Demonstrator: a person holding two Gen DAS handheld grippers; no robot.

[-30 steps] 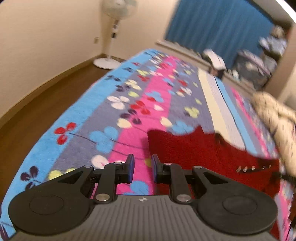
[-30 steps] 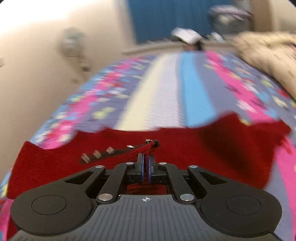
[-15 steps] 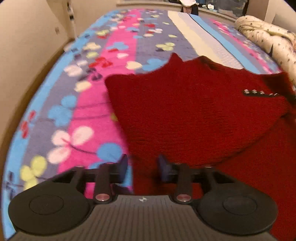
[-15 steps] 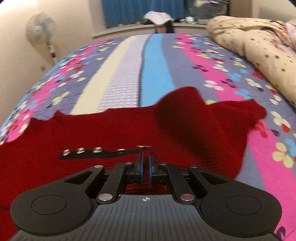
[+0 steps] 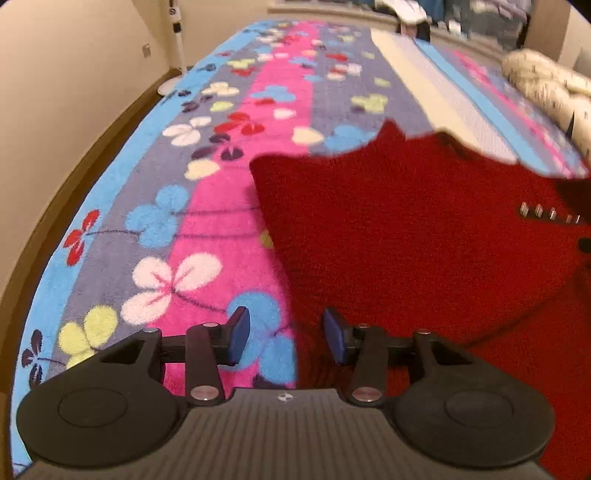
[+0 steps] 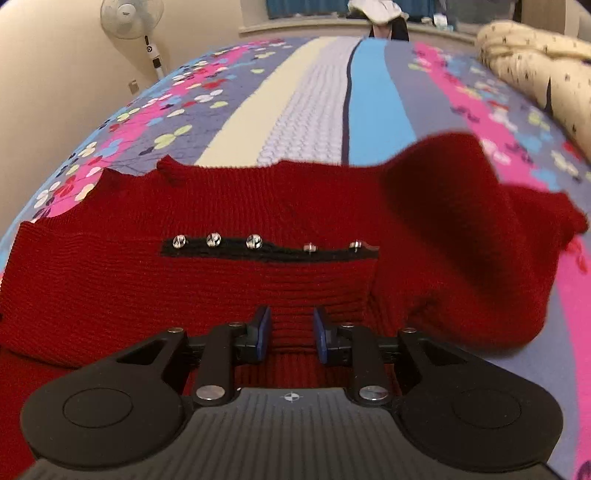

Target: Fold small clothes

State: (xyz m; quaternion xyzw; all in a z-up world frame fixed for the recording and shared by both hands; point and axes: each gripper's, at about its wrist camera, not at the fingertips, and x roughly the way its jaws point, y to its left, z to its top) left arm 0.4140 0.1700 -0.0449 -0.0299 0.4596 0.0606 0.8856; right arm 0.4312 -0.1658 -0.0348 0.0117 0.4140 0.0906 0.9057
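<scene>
A small red knit sweater (image 5: 406, 229) lies spread on the bed, its left edge running toward me. A black strip with silvery buttons (image 6: 269, 251) crosses its chest, and one sleeve (image 6: 461, 240) lies bunched at the right. My left gripper (image 5: 288, 336) hovers low over the sweater's left edge; its jaws are opening, with that edge below the gap and the pads clear of it. My right gripper (image 6: 290, 330) sits over the ribbed red knit just below the strip. Its jaws are opening too, the knit between the pads but not pinched.
A striped, flowered blanket (image 5: 221, 206) covers the bed. A cream quilt (image 6: 535, 62) is heaped at the far right. A standing fan (image 6: 131, 18) stands by the wall on the left, beyond the bed's edge and the wooden floor (image 5: 55, 206).
The left gripper dropped toward the sweater's left edge and its jaws spread. The right gripper, shut on the red knit before, has parted its jaws and let go; the sweater has settled flat.
</scene>
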